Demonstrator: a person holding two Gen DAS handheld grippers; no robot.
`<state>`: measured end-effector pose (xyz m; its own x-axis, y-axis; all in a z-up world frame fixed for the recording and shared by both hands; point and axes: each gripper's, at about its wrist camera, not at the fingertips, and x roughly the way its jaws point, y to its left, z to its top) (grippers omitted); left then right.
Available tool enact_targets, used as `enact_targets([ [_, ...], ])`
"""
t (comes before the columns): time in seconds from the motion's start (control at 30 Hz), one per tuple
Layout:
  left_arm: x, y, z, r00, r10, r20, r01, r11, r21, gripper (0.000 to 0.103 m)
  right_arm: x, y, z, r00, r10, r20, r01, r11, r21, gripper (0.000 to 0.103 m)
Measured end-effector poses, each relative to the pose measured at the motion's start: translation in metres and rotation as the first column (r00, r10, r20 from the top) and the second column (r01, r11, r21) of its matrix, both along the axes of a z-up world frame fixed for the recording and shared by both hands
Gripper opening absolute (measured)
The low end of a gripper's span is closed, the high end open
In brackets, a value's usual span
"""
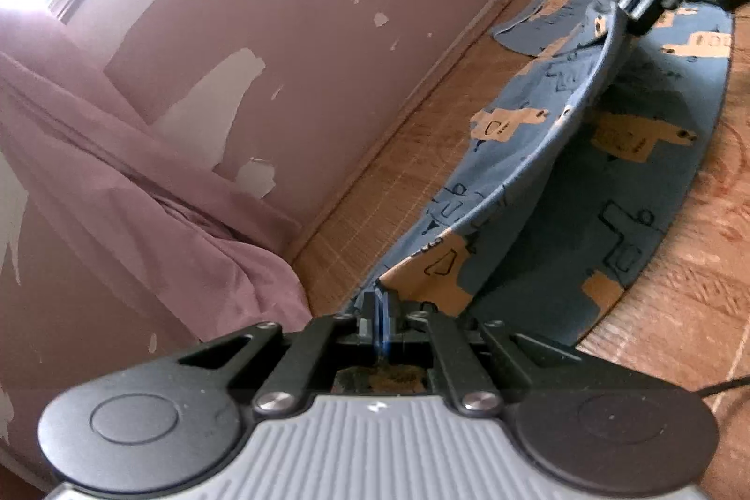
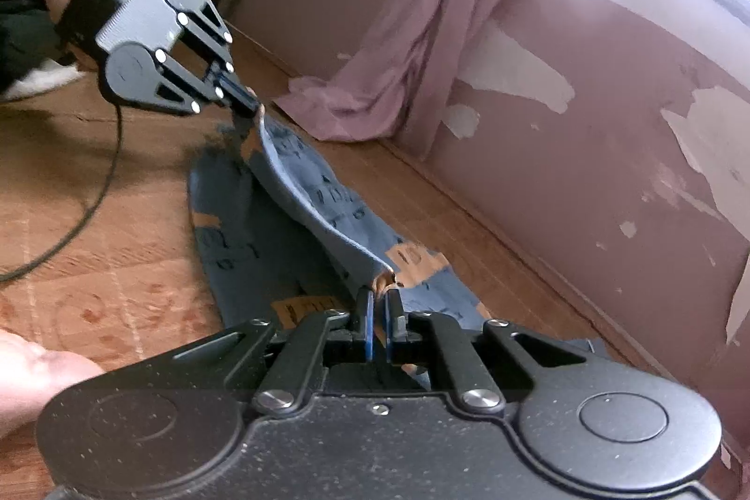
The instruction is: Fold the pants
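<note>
Blue pants (image 1: 623, 153) with tan figures printed on them lie on the wooden floor (image 1: 412, 171). My left gripper (image 1: 380, 303) is shut on one end of a raised fabric edge. The right gripper (image 1: 628, 10) pinches the far end of that same edge at the top right of the left wrist view. The edge hangs in a curve between them, above the lower layer. In the right wrist view, the right gripper (image 2: 380, 298) is shut on the pants (image 2: 300, 190), and the left gripper (image 2: 251, 105) grips the cloth at the far end, held by a hand in a blue-cuffed sleeve.
A mauve wall (image 1: 262, 45) with peeling paint runs along the floor. A pink curtain (image 1: 140, 181) pools against it beside the pants. A black cable (image 2: 93, 190) trails over the floor. A person's leg and white shoe (image 2: 37, 78) are behind the left gripper.
</note>
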<state>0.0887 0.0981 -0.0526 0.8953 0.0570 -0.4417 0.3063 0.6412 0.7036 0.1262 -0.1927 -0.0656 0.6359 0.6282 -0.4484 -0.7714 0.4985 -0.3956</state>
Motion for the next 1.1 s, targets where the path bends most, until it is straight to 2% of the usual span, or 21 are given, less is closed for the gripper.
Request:
enact_targets([
  [0.17,-0.004,0.007,-0.005,0.997,0.011,-0.072,-0.013,1.0,-0.022,0.002,-0.013,-0.003,0.006,0.997,0.062,-0.038,-0.062,0.998,-0.005,0.004],
  [0.3,-0.004,0.009,-0.009,0.993,0.014,-0.12,-0.017,1.0,-0.026,0.002,-0.019,0.001,-0.001,0.993,0.094,-0.073,-0.097,0.994,-0.043,0.004],
  [0.43,0.0,0.012,-0.013,0.981,0.02,-0.195,-0.027,0.999,-0.03,0.008,-0.008,0.005,-0.013,0.981,0.079,-0.177,-0.094,0.992,-0.08,0.005],
  [0.5,0.0,0.014,-0.012,0.974,0.025,-0.227,-0.038,0.998,-0.055,0.016,-0.005,0.006,-0.016,0.977,0.067,-0.203,-0.086,0.992,-0.087,0.012],
  [0.57,-0.003,0.015,-0.01,0.971,0.023,-0.24,-0.041,0.997,-0.071,0.035,-0.003,0.003,-0.015,0.972,0.054,-0.228,-0.073,0.994,-0.077,0.024],
  [0.6,-0.005,0.015,-0.008,0.971,0.023,-0.239,-0.042,0.996,-0.076,0.041,-0.002,0.0,-0.014,0.969,0.047,-0.241,-0.064,0.996,-0.063,0.027],
  [0.67,-0.01,0.013,-0.003,0.971,0.027,-0.238,-0.05,0.994,-0.092,0.055,0.001,-0.008,-0.01,0.961,0.029,-0.274,-0.039,0.999,-0.029,0.045],
  [0.7,-0.014,0.011,0.0,0.97,0.032,-0.24,-0.059,0.993,-0.106,0.057,0.001,-0.012,-0.008,0.959,0.019,-0.284,-0.024,1.0,-0.014,0.049],
  [0.77,-0.016,0.007,0.008,0.967,0.049,-0.25,-0.089,0.984,-0.153,0.064,0.001,-0.022,-0.004,0.958,-0.016,-0.287,0.017,1.0,0.003,0.07],
  [0.8,-0.017,0.003,0.014,0.965,0.055,-0.257,-0.106,0.976,-0.189,0.066,0.001,-0.029,-0.001,0.959,-0.04,-0.279,0.044,0.999,0.01,0.075],
  [0.87,-0.016,-0.007,0.026,0.962,0.053,-0.269,-0.13,0.952,-0.278,0.085,0.003,-0.041,0.003,0.959,-0.099,-0.264,0.109,0.994,0.023,0.096],
  [0.9,-0.014,-0.013,0.032,0.96,0.042,-0.276,-0.134,0.936,-0.325,0.091,0.005,-0.047,0.005,0.958,-0.133,-0.256,0.145,0.989,0.031,0.1],
  [0.93,-0.012,-0.02,0.037,0.96,0.029,-0.277,-0.136,0.918,-0.374,0.096,0.007,-0.053,0.006,0.955,-0.168,-0.244,0.183,0.982,0.041,0.102],
  [1.03,0.0,-0.047,0.05,0.949,-0.034,-0.312,-0.134,0.855,-0.501,0.097,0.016,-0.073,0.007,0.939,-0.273,-0.208,0.291,0.955,0.059,0.102],
  [1.1,0.013,-0.065,0.054,0.935,-0.078,-0.347,-0.149,0.8,-0.582,0.098,0.024,-0.087,0.005,0.919,-0.345,-0.188,0.364,0.929,0.072,0.102],
])
